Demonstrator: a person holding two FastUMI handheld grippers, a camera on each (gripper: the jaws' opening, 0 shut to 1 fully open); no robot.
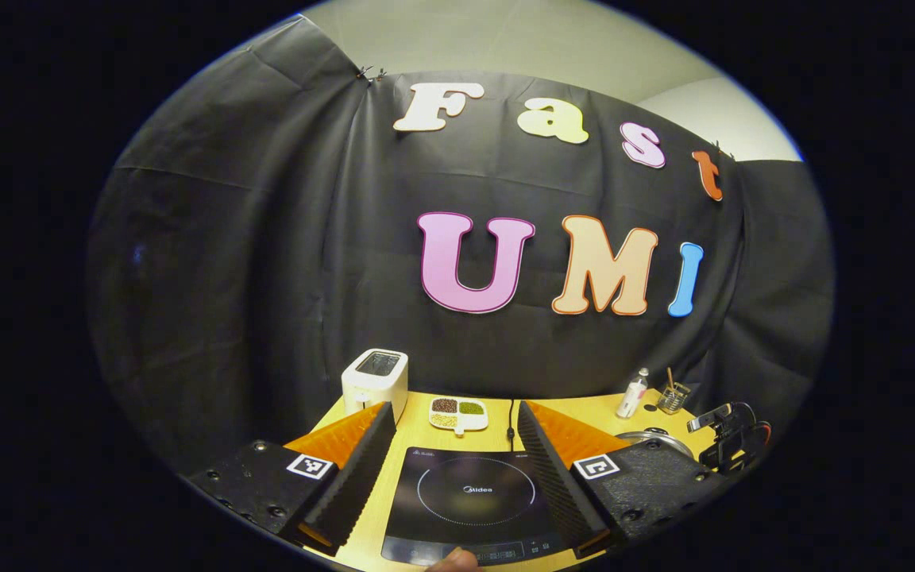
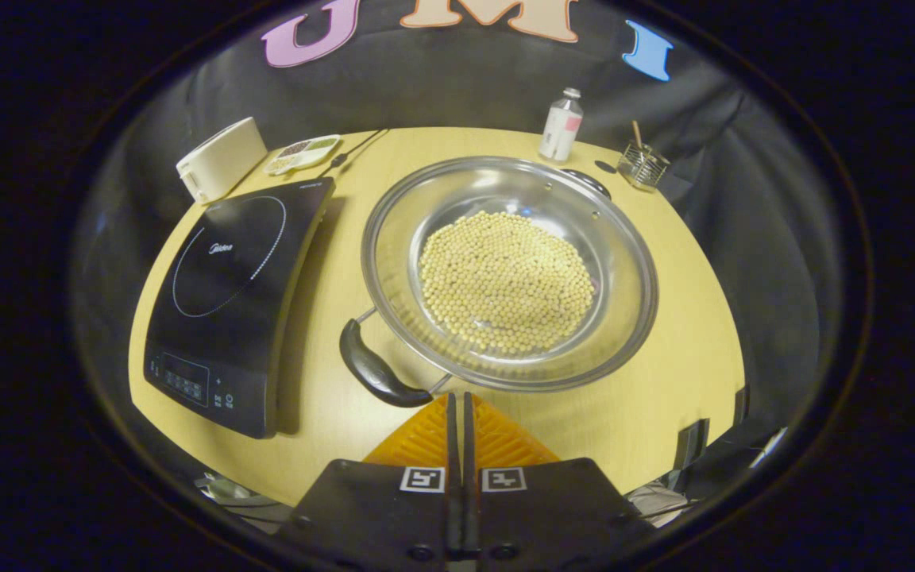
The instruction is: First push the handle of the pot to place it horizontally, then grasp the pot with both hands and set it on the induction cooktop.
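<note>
A steel pot (image 2: pixel 624 262) with a layer of pale beans (image 2: pixel 505 278) stands on the yellow table, right of the black induction cooktop (image 2: pixel 231 302). Its near black handle (image 2: pixel 378 369) points to the lower left and its far handle (image 2: pixel 588 181) to the upper right. My right gripper (image 2: pixel 457 395) is shut on nothing, its tips just by the pot's near rim beside that handle. My left gripper (image 1: pixel 453 409) hangs open above the cooktop (image 1: pixel 473 500). In the left gripper view the pot's rim (image 1: pixel 652 439) and the right gripper (image 1: pixel 731 441) show at the far right.
A white toaster (image 2: pixel 221 159) and a divided dish of grains (image 2: pixel 303 155) stand behind the cooktop, with a cable running back. A small bottle (image 2: pixel 561 125) and a glass holder (image 2: pixel 642 164) stand behind the pot. A fingertip (image 1: pixel 453 560) shows at the bottom edge.
</note>
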